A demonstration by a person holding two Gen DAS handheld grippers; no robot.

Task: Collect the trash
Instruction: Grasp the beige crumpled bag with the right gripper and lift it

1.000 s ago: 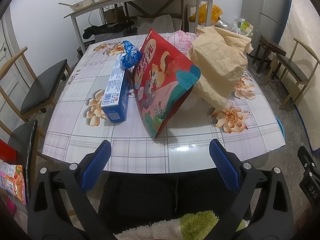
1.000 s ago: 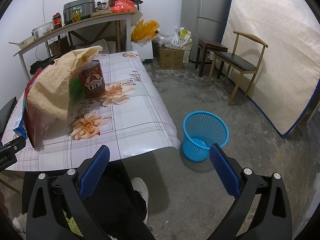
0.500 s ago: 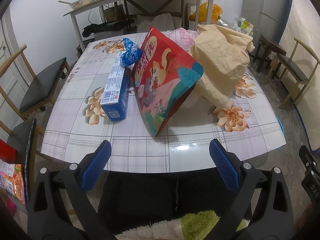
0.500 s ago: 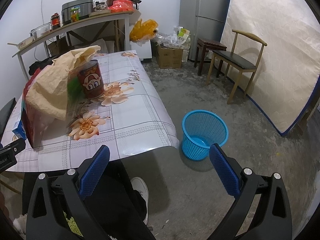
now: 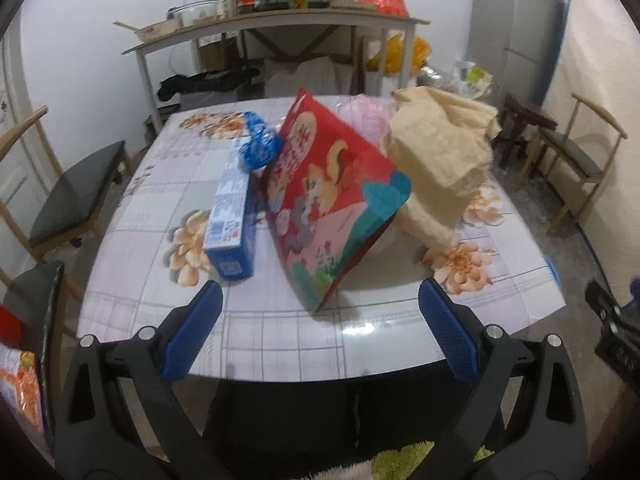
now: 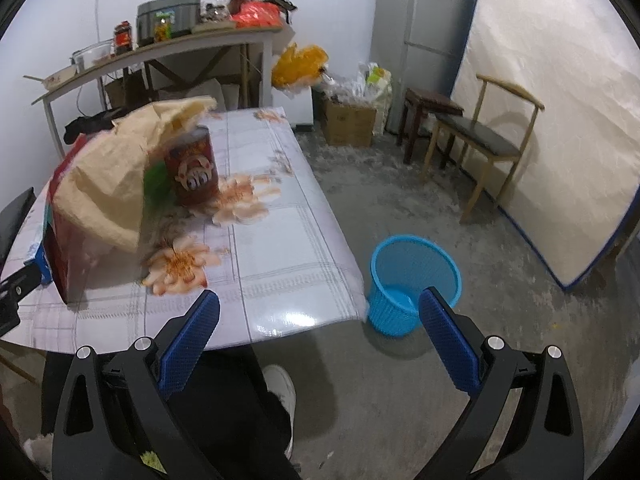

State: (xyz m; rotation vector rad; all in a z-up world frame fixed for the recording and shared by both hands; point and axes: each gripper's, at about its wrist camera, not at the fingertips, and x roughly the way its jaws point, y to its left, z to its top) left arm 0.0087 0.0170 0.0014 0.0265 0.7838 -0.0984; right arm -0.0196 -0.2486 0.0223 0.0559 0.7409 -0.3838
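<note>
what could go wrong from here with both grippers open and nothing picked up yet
The red bag stands tilted against the tan sack; pulling either one may topple the other. The can sits half under the sack, so a lift there might knock it over. The bin is on the floor off the table's corner, so a drop could miss.

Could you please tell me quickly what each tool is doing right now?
Left tool: open, holding nothing.
Right tool: open, holding nothing.

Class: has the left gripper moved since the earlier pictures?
Yes. The left gripper has advanced toward the table: its near edge sits lower, and the red bag looms larger.
</note>
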